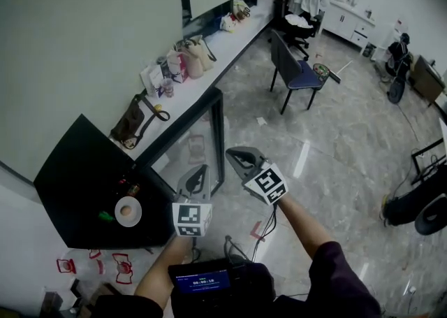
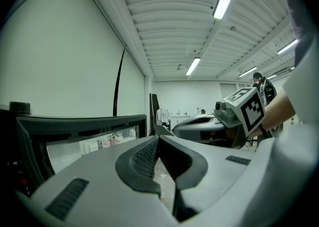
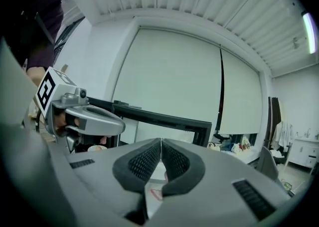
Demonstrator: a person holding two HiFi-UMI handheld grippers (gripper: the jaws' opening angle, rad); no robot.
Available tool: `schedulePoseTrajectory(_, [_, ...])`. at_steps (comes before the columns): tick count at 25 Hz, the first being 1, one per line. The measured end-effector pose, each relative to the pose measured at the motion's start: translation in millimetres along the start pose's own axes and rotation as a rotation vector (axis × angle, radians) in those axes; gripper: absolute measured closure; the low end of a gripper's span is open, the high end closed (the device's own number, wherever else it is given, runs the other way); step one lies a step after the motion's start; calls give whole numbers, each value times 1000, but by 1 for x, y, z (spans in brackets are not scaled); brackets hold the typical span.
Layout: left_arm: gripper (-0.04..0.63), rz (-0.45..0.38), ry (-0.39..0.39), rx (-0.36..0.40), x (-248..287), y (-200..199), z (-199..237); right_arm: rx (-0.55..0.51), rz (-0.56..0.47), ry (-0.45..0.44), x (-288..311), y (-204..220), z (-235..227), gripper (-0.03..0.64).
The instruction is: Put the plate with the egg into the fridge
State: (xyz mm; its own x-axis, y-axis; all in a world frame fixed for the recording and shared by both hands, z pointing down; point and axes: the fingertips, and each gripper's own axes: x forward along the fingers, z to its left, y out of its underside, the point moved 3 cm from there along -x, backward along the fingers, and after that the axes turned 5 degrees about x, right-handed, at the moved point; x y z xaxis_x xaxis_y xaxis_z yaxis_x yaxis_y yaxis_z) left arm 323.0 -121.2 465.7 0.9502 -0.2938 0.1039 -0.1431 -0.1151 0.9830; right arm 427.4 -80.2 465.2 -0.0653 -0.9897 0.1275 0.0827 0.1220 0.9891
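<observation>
Head view: the plate (image 1: 128,211) with its egg lies on the black fridge (image 1: 77,170) at lower left. Whether it sits on top or inside I cannot tell. The glass door (image 1: 209,110) stands open. The left gripper (image 1: 202,169) and right gripper (image 1: 235,154) hover mid-frame, apart from the plate.

Left gripper view: jaws together, nothing between them.

Right gripper view: jaws together, empty, with the plate low at left. Placing looks unfinished, and neither gripper holds the plate.

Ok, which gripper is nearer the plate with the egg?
The left gripper; the plate lies just to its left, while the right gripper is farther to the right.
</observation>
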Motion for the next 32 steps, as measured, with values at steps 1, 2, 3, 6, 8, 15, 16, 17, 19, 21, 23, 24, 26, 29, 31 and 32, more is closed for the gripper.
schedulePoseTrajectory(1, [588,1,4,8,5,0,3,2,6,0,6,-1,-5,609])
schedulePoseTrajectory(2, [588,2,7,16,9,-1,6,8,14,-4,11,-1,-9,607])
schedulePoseTrajectory(3, [588,1,7,22,14,-2,9,17,21,-11,16,-1,-14,607])
schedulePoseTrajectory(6, [588,-4,-11,22,31,-6,21,32,44,-49,33,5,-33,577])
schedulePoseTrajectory(8, [588,-5,-31,17,44,-4,27,35,79,-93,45,16,-48,515])
schedulePoseTrajectory(15, [588,22,-139,-5,96,-1,30,43,162,-240,91,34,-131,388])
schedulePoseTrajectory(16, [588,29,-160,-8,102,0,31,37,169,-270,98,33,-138,377])
schedulePoseTrajectory(17, [588,36,-181,-10,106,0,32,32,171,-296,106,33,-143,371])
schedulePoseTrajectory(19, [588,49,-217,-13,113,1,36,26,177,-340,121,33,-149,362])
schedulePoseTrajectory(21, [588,60,-252,-13,116,2,41,27,183,-379,135,34,-150,362])
schedulePoseTrajectory(23, [588,65,-289,-16,115,3,46,18,184,-414,145,34,-147,362])
schedulePoseTrajectory(24, [588,67,-308,-16,113,4,47,10,182,-429,147,34,-145,362])
schedulePoseTrajectory(26, [588,72,-342,-13,108,5,48,-6,173,-446,148,34,-142,362])
schedulePoseTrajectory(29, [588,78,-380,-15,99,9,47,-26,161,-441,146,36,-140,362])
schedulePoseTrajectory(31, [588,86,-396,-18,92,13,44,-15,152,-427,140,37,-138,362])
schedulePoseTrajectory(32, [588,88,-400,-17,88,15,42,-5,147,-416,136,38,-137,361])
